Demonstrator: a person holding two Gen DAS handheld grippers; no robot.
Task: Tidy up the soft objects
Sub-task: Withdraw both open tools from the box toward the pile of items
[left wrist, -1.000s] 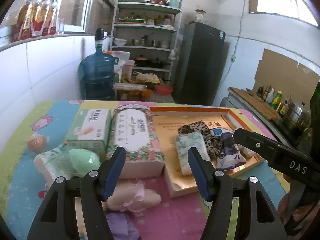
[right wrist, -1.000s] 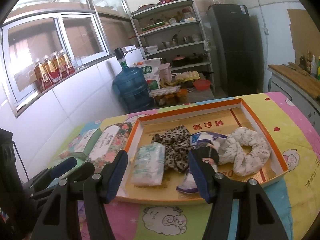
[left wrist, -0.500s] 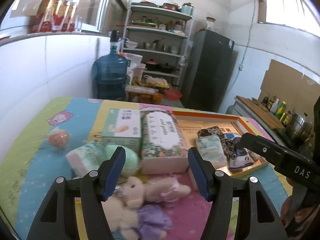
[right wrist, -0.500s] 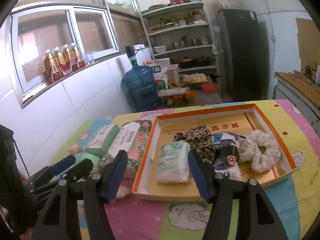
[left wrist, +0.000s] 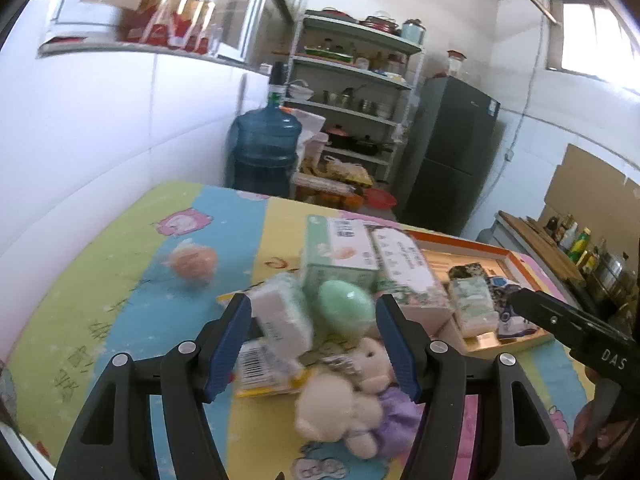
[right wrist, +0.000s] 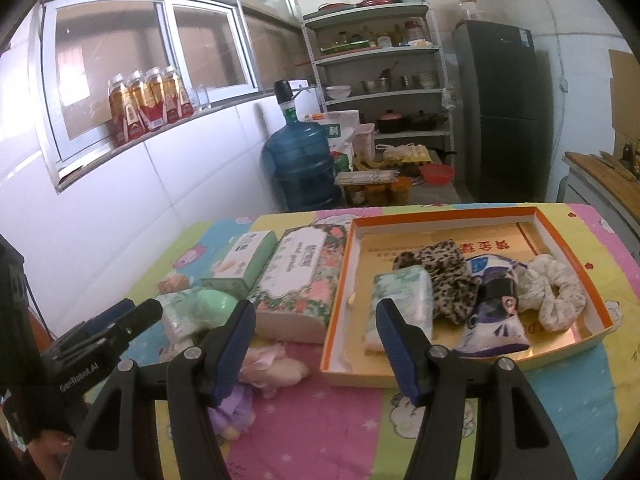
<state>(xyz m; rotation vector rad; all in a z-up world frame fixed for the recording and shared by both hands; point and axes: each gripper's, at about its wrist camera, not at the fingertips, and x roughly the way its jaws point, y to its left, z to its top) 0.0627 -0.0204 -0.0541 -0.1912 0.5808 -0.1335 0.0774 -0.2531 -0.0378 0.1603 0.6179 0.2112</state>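
Plush toy [left wrist: 352, 408] lies below the empty, spread left claw [left wrist: 314, 348].

"DAS" on right tool [left wrist: 576, 326]; "GenRobot.AI" on left tool [right wrist: 104, 334]; pkg & tray print unreadable.

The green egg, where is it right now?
In the left wrist view the green egg lies on the bedspread left of the orange tray, between a wrapped tissue pack and the floral tissue box.
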